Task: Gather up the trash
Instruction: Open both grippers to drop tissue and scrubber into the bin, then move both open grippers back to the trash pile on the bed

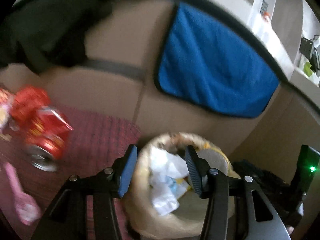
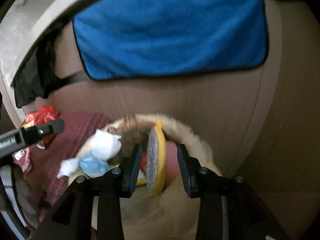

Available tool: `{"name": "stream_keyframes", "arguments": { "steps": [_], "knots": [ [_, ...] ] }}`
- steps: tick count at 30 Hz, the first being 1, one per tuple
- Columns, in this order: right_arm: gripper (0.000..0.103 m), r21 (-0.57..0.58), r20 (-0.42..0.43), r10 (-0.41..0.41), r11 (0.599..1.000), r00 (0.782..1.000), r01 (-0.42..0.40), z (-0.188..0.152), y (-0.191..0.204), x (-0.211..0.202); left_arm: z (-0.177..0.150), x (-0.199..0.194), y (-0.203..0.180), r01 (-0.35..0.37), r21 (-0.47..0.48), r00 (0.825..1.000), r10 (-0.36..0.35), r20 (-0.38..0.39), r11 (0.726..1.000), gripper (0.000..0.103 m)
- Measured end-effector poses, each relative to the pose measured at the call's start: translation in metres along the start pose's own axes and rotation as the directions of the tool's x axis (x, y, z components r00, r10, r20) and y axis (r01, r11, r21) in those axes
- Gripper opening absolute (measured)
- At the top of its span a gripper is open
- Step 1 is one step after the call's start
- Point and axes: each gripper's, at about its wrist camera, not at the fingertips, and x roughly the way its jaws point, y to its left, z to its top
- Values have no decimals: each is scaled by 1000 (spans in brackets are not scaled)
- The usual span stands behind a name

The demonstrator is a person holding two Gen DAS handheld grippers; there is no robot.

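Note:
A beige fuzzy-rimmed trash basket (image 1: 144, 164) holds white crumpled paper (image 1: 166, 172) and a yellow wrapper. My left gripper (image 1: 160, 170) is open above the basket, holding nothing. In the right wrist view my right gripper (image 2: 159, 166) is open over the same basket (image 2: 192, 140); a yellow-edged silver foil disc (image 2: 157, 160) stands on edge between its fingers, touching neither. White paper (image 2: 104, 144) and a light blue wad (image 2: 92, 164) lie at the basket's left. A red can (image 1: 47, 150) and red wrappers (image 1: 30, 104) lie on the red plaid cloth (image 1: 100, 132).
A cardboard wall (image 1: 124, 40) with a blue towel (image 1: 210, 64) hung over it stands behind the basket. A pink object (image 1: 22, 196) lies on the cloth at the left. Dark clothing (image 1: 50, 20) hangs at the upper left. A black device with a green light (image 1: 308, 166) is at the right.

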Motion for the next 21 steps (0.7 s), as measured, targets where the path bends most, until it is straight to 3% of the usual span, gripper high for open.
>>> {"name": "stream_keyframes", "arguments": {
  "steps": [5,12,17,21],
  "knots": [
    [34,-40,46,35,999,998,-34,10,22,-24,11,-53,35,-85,-2,993,85,81,996,51],
    [34,-105,79,129,987,989,-120,24,76,-40,13,-114,101,-220,-12,965,219,144,975,51],
    [34,-148,78,224,966,972,-210,28,126,-40,5,-154,156,-281,-72,942,289,167,957,51],
    [34,-201,29,282,941,959,-271,22,174,-29,-1,-174,204,-317,-139,931,335,141,938,51]
  ]
}}
